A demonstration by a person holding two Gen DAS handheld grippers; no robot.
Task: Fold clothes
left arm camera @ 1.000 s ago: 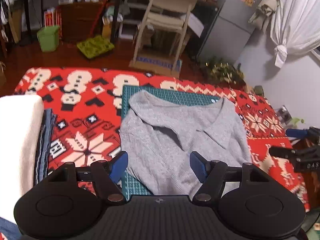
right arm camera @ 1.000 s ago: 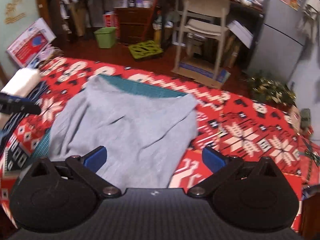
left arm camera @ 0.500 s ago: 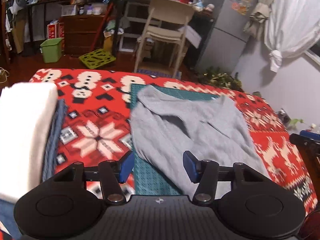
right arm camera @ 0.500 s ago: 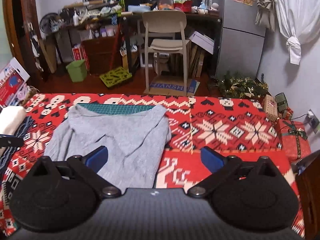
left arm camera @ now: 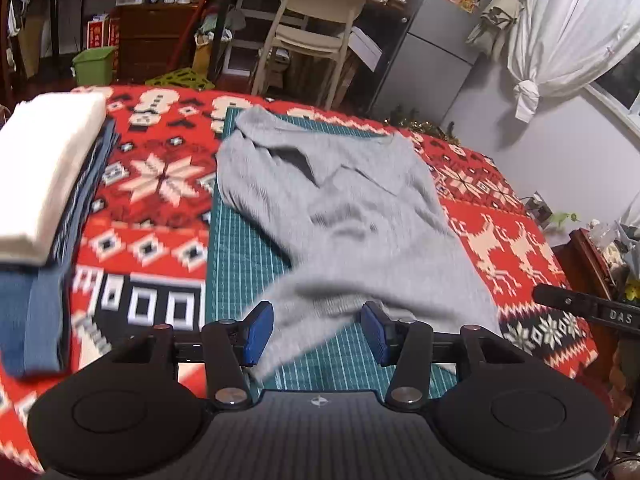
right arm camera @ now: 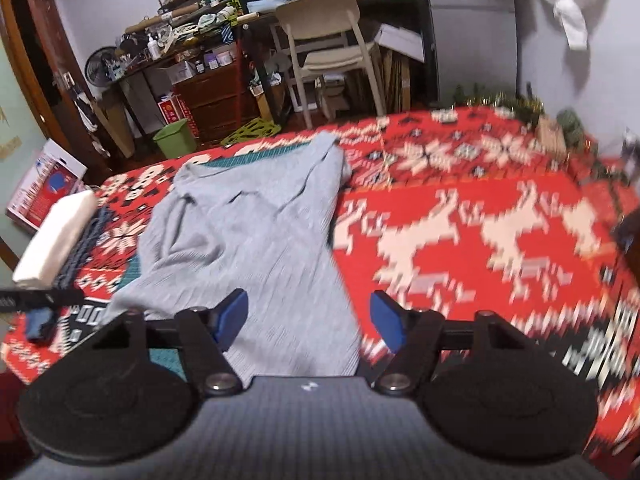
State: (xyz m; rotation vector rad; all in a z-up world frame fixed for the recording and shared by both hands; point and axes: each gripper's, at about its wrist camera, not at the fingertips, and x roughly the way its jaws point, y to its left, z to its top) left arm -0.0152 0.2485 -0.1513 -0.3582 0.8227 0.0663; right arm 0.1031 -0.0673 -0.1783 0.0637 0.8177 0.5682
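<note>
A grey collared knit shirt (left arm camera: 352, 216) lies spread on a green cutting mat (left arm camera: 240, 248) over a red patterned blanket; it also shows in the right wrist view (right arm camera: 248, 232). My left gripper (left arm camera: 316, 332) is open, its blue pads just above the shirt's near left hem, holding nothing. My right gripper (right arm camera: 306, 322) is open and empty over the shirt's near right hem. The right gripper's black tip (left arm camera: 588, 308) shows at the right edge of the left wrist view.
A stack of folded clothes, white on top (left arm camera: 44, 168) over blue (left arm camera: 36, 304), sits on the blanket's left side, also in the right wrist view (right arm camera: 56, 236). A chair (left arm camera: 316, 32), desk clutter and a green bin (left arm camera: 94, 64) stand beyond the bed.
Both grippers pulled back toward the shirt's near hem and dropped lower. The right gripper's jaws narrowed a little and it swung left over the hem. The shirt lies as before.
</note>
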